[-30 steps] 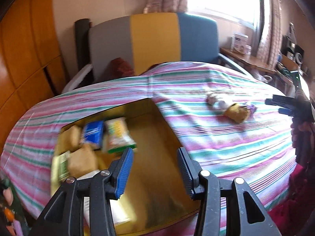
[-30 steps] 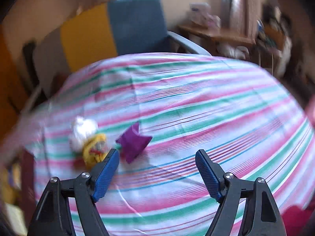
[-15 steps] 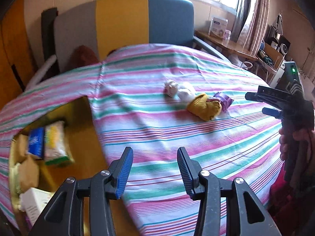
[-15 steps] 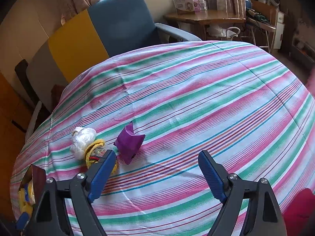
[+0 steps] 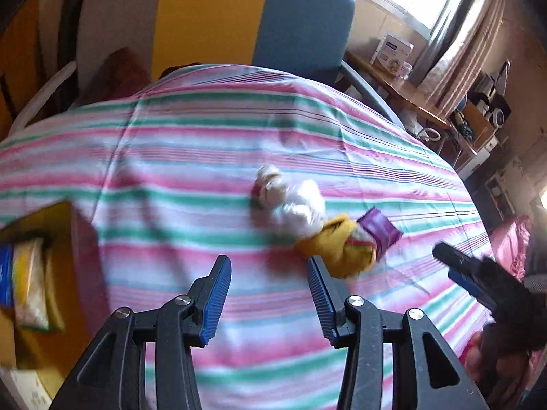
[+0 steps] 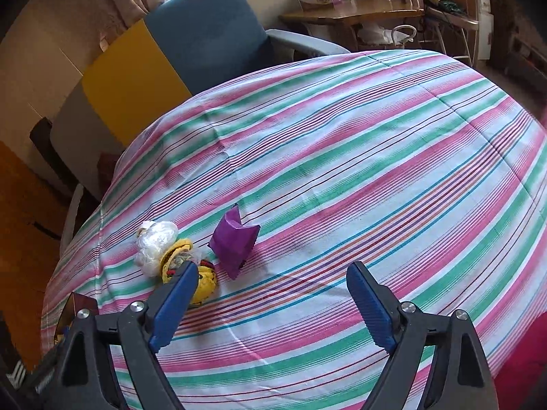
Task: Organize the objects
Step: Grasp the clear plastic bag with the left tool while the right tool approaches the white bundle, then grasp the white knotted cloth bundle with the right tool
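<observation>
Three small items lie together on the striped tablecloth: a white crumpled plastic bundle (image 5: 294, 201) (image 6: 155, 242), a yellow pouch (image 5: 342, 249) (image 6: 201, 280) and a purple packet (image 5: 379, 229) (image 6: 234, 239). My left gripper (image 5: 270, 294) is open and empty, low over the cloth just short of the yellow pouch. My right gripper (image 6: 270, 304) is open and empty, with its left finger in front of the yellow pouch; it also shows in the left wrist view (image 5: 478, 273) at the right. A yellow box (image 5: 61, 273) with several packets stands at the left.
A grey, yellow and blue armchair (image 5: 212, 24) stands behind the table. A wooden side table (image 6: 352, 13) with a white carton is at the back right. The cloth (image 6: 376, 171) drops off at the table's round edge.
The left gripper has swung right from above the yellow box toward the three items and moved closer to them. The right gripper has come nearer to the items. Both stayed open.
</observation>
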{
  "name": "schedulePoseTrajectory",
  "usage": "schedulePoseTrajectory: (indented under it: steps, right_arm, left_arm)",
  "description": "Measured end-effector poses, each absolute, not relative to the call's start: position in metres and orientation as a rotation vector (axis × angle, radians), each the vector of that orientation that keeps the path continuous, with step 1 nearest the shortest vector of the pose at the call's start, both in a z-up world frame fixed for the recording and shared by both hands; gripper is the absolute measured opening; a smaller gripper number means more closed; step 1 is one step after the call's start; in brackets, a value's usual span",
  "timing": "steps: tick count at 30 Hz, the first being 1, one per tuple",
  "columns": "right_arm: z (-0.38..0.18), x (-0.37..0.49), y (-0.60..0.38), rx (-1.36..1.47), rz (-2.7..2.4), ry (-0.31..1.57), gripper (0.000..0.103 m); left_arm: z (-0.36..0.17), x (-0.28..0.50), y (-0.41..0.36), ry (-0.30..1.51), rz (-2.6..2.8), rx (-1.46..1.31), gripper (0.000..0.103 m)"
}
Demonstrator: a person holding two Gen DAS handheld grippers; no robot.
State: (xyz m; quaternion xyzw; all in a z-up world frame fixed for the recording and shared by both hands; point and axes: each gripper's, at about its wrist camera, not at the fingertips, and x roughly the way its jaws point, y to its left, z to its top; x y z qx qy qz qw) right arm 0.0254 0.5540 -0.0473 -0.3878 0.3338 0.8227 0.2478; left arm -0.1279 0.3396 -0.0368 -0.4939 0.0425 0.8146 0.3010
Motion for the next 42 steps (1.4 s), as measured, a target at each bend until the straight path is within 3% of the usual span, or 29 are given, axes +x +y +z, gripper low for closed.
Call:
schedulePoseTrajectory:
  steps: [8, 12, 14, 15, 18, 20, 29, 35, 42]
  right_arm:
    - [-0.051, 0.025, 0.556, -1.067, 2.255, 0.953, 0.091]
    - [-0.056, 0.024, 0.558, -1.08, 2.254, 0.98, 0.091]
    - [-0.057, 0.021, 0.558, -1.093, 2.254, 0.985, 0.091]
    - [-0.058, 0.02, 0.557, -1.099, 2.255, 0.988, 0.091]
    - [-0.058, 0.018, 0.555, -1.106, 2.262, 0.975, 0.091]
    - [-0.058, 0.018, 0.554, -1.11, 2.261, 0.955, 0.091]
    - [-0.05, 0.017, 0.549, -1.098, 2.289, 0.916, 0.091]
    - [-0.045, 0.018, 0.543, -1.09, 2.322, 0.886, 0.091]
    - [-0.038, 0.017, 0.532, -1.069, 2.403, 0.83, 0.09]
  left_arm:
    - [-0.068, -0.176, 0.391, 0.093, 2.111, -1.388, 0.047]
    - [-0.084, -0.191, 0.41, 0.073, 2.065, -1.438, 0.057]
    - [-0.09, -0.194, 0.417, 0.076, 2.066, -1.454, 0.057]
    - [-0.094, -0.194, 0.421, 0.102, 2.073, -1.445, 0.056]
    - [-0.096, -0.191, 0.419, 0.114, 2.075, -1.418, 0.036]
    - [-0.095, -0.188, 0.41, 0.083, 2.075, -1.425, 0.033]
    - [-0.068, -0.113, 0.336, 0.135, 2.157, -1.352, 0.032]
    - [-0.086, -0.05, 0.319, 0.254, 2.173, -1.347, 0.032]
    - [-0.105, -0.029, 0.32, 0.35, 2.238, -1.219, 0.034]
